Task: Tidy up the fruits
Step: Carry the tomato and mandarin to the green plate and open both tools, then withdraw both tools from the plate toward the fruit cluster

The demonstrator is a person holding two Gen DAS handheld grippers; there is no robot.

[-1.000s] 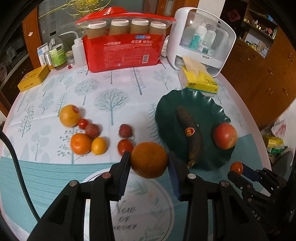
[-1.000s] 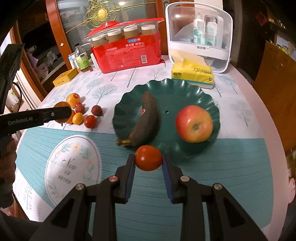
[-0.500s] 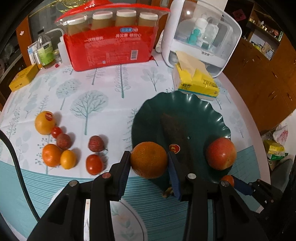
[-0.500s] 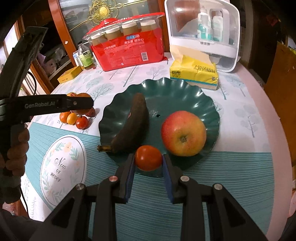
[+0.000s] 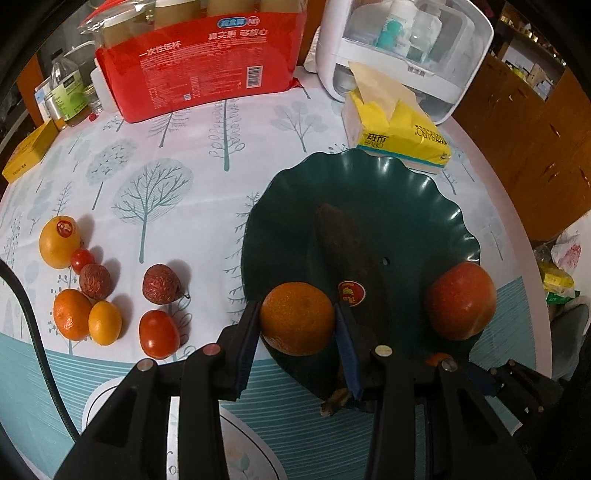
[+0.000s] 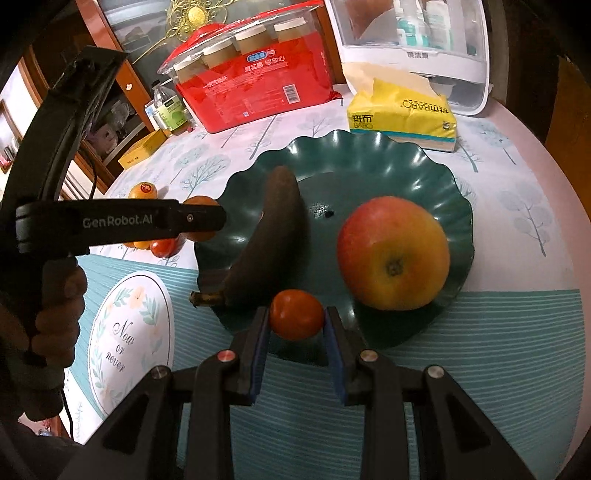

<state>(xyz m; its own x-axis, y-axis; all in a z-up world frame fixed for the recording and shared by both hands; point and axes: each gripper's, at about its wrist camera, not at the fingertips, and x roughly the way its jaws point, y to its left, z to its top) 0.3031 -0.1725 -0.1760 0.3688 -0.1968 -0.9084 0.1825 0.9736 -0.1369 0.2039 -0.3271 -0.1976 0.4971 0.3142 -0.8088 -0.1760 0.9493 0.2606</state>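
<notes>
A round table (image 5: pixel 207 155) wears a pale cloth printed with grey-blue trees, and a teal striped mat (image 6: pixel 480 350) lies over its near part. Warm wooden cabinets (image 5: pixel 535 133) stand to the right — their doors panelled, shelves of small boxes above. Behind the table on the left, a dark wood-framed glass cabinet (image 6: pixel 122 74) carries a gilt ornament (image 6: pixel 192 18); the light is dim and indoor.

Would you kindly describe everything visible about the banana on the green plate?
The banana is overripe, its peel dark brown to nearly black and dull. It is gently curved and lies flat on the left half of the scalloped green plate, with its stubby stem end reaching past the near rim. A round red-and-yellow sticker sits on its peel. It lies apart from the apple; neither tool grips it.
</notes>
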